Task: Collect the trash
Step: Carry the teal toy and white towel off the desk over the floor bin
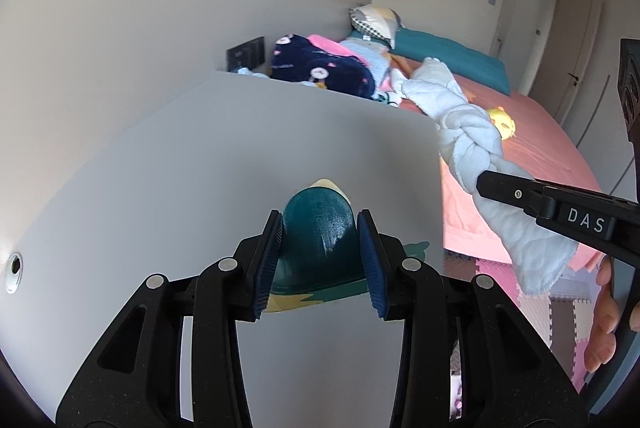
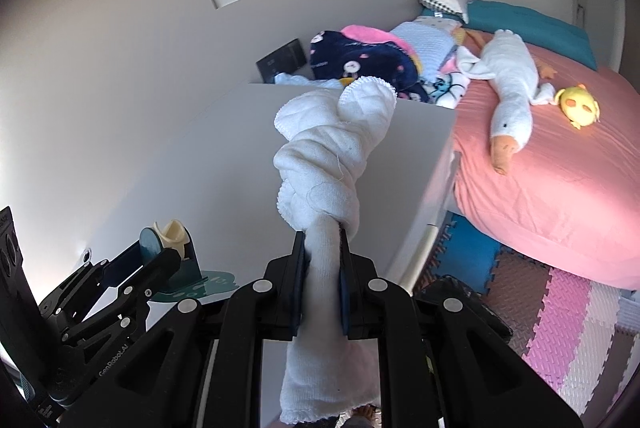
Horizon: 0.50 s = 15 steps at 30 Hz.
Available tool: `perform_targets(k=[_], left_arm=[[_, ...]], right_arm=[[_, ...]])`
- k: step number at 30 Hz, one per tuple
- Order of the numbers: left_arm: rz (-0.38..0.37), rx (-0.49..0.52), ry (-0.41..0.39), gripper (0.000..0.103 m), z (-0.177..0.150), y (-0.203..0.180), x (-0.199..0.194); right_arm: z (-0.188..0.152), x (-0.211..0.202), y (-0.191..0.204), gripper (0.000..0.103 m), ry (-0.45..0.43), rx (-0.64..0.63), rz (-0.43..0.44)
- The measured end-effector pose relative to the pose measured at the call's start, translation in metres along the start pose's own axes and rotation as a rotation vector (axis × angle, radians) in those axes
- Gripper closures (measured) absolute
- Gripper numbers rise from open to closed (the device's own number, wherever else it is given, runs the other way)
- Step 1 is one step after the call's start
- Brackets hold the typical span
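Between the right gripper's [image 2: 322, 260] pads hangs a knotted white quilted cloth [image 2: 332, 163], firmly pinched. Left of it, the left gripper [image 1: 319, 252] clamps a teal dome-shaped object [image 1: 320, 232] on the white table [image 1: 160, 167].

Bedroom setting: a white desk beside a bed.
We see the desk [image 1: 248, 155] set against a pale wall [image 1: 100, 27], the bed [image 2: 560, 179] in a pink sheet just beside it, a teal pillow [image 2: 532, 23] at its head, foam floor mats [image 2: 560, 308] in pink, white and brown, and white closet doors [image 1: 536, 7] beyond, all daylit.
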<state>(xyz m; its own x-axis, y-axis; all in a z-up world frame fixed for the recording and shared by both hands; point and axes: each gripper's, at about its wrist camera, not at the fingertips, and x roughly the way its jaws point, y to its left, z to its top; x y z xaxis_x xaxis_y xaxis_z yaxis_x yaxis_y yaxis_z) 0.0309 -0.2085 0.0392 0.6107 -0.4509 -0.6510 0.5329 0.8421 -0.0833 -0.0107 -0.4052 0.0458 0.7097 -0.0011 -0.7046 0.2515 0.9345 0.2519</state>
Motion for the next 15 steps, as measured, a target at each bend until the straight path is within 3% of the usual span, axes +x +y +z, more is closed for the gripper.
perform_targets(k=[15], left_arm=[[-0.094,0.086,0.019,0.065,0.006,-0.068,0.014]], right_arm=[[-0.016,-0.036,-0.064,0.088,-0.032,0.079,-0.079]])
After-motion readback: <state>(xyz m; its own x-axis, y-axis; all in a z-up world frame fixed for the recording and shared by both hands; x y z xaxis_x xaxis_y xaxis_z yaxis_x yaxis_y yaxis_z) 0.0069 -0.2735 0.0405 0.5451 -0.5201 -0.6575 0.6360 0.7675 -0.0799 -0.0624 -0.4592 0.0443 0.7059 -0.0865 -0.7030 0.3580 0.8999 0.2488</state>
